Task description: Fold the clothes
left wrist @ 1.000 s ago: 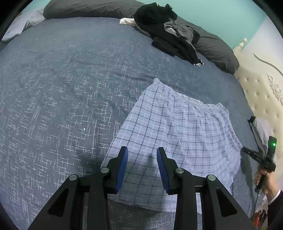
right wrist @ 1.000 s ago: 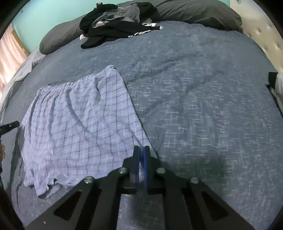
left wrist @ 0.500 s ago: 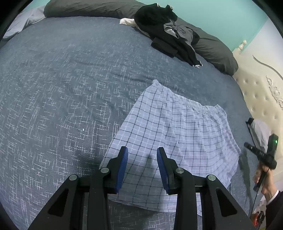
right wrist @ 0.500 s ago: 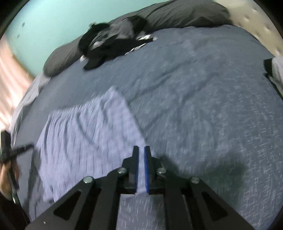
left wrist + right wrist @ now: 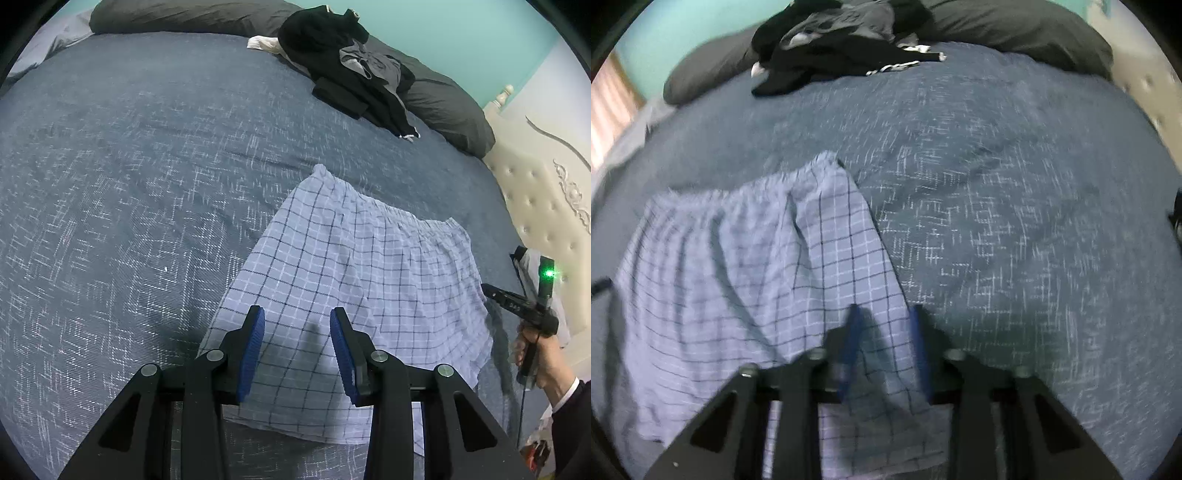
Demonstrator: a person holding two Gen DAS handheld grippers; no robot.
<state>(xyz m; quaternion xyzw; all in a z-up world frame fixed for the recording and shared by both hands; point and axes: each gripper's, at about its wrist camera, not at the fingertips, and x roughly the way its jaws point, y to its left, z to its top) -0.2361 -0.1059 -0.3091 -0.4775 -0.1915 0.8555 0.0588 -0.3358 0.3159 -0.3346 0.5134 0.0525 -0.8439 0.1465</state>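
Observation:
Light blue checked shorts (image 5: 354, 295) lie flat on the dark blue bedspread (image 5: 129, 184), waistband toward the pillows. My left gripper (image 5: 297, 326) hovers over the near hem, its jaws apart and opening, with nothing pinched. In the blurred right wrist view the shorts (image 5: 738, 266) fill the lower left. My right gripper (image 5: 884, 325) is over their near right corner, its jaws apart and closing, with the cloth seen in the gap but no pad pressing it. A hand (image 5: 539, 350) holds that right gripper (image 5: 513, 301) at the shorts' right edge.
A heap of black and grey clothes (image 5: 354, 74) lies by the dark pillows (image 5: 443, 107) at the head of the bed. A cream tufted headboard (image 5: 546, 206) runs along the right. Bedspread stretches to the left of the shorts.
The right gripper moved sideways over the shorts' corner and its jaws went from shut to apart. The left gripper stayed in place.

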